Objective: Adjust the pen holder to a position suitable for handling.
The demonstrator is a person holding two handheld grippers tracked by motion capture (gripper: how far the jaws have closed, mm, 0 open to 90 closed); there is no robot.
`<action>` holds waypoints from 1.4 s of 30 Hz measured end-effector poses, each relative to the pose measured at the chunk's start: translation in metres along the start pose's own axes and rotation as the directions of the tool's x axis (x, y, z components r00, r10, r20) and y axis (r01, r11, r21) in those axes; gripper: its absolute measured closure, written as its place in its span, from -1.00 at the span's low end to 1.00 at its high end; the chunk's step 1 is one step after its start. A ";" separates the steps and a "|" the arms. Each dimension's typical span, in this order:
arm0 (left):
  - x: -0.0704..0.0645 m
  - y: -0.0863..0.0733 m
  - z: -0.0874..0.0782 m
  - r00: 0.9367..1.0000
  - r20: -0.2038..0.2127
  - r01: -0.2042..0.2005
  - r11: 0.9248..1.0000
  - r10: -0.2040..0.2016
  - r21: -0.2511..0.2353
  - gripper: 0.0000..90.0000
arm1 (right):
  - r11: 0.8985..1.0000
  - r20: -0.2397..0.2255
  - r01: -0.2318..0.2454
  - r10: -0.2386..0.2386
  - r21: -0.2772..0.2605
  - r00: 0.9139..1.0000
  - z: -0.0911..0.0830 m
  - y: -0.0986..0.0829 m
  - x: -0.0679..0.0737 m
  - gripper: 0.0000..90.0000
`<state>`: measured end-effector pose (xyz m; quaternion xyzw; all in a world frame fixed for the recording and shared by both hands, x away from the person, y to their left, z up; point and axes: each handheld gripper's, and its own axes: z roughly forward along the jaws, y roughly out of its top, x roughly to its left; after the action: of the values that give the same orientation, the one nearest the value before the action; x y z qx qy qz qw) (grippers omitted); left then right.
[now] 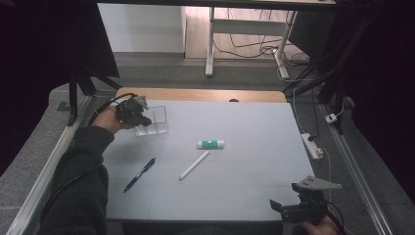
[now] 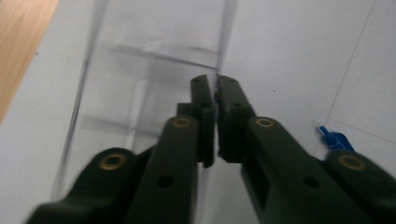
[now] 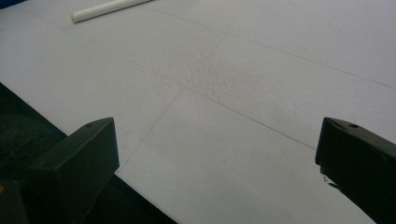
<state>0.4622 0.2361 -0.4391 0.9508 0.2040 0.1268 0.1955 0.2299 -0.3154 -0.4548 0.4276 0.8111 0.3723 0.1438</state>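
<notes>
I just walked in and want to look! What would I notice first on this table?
Probably the left gripper at the table's far left, its jaws pinched on a wall of the clear plastic box. Then three things in the middle: a blue pen, a white stick and a green-and-white tube. The right gripper waits open at the near right edge.

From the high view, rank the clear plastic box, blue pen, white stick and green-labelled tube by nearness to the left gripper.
1. Clear plastic box, clamped in the left gripper, far left.
2. Blue pen, near-left.
3. Green-labelled tube, centre.
4. White stick, centre; nearly tied with the tube.
</notes>
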 end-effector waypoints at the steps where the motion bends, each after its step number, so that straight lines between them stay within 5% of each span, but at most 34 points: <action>1: 0.001 0.001 0.000 1.000 -0.019 0.021 1.000 -0.021 0.011 0.97 | 1.000 0.000 0.000 0.000 0.000 1.000 0.000 0.000 0.000 -1.00; 4: 0.002 0.003 0.001 1.000 0.007 0.006 1.000 -0.007 0.016 0.97 | 1.000 0.001 -0.001 0.001 0.000 1.000 0.000 0.000 0.000 -1.00; 6: 0.005 0.003 -0.001 0.998 0.014 0.065 0.998 -0.065 0.009 0.98 | 1.000 0.001 -0.001 0.001 -0.001 1.000 0.000 0.000 0.000 -1.00; 9: 0.008 0.000 -0.002 0.994 0.058 0.094 0.995 -0.092 -0.019 0.98 | 1.000 -0.003 -0.002 0.002 -0.001 1.000 0.000 0.000 -0.001 -1.00; 16: 0.005 0.002 -0.017 0.993 0.076 0.094 0.991 -0.087 -0.099 0.98 | 1.000 -0.003 -0.004 0.004 0.001 1.000 0.000 0.000 0.000 -1.00; 29: -0.027 0.036 -0.047 0.994 0.108 0.000 0.988 0.016 -0.153 0.97 | 1.000 -0.003 0.000 0.000 0.003 1.000 0.001 0.001 0.000 -1.00; 37: -0.062 0.069 -0.056 0.981 0.160 -0.075 0.979 0.106 -0.189 0.98 | 1.000 -0.003 0.002 -0.002 0.008 1.000 0.001 0.001 0.000 -1.00; 42: -0.082 0.091 -0.055 0.974 0.188 -0.089 0.980 0.122 -0.178 0.97 | 1.000 -0.003 0.004 -0.004 0.008 1.000 0.002 0.001 0.000 -1.00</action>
<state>0.4027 0.1418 -0.3645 0.9484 0.1210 0.0584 0.2873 0.2312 -0.3141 -0.4551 0.4262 0.8135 0.3694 0.1416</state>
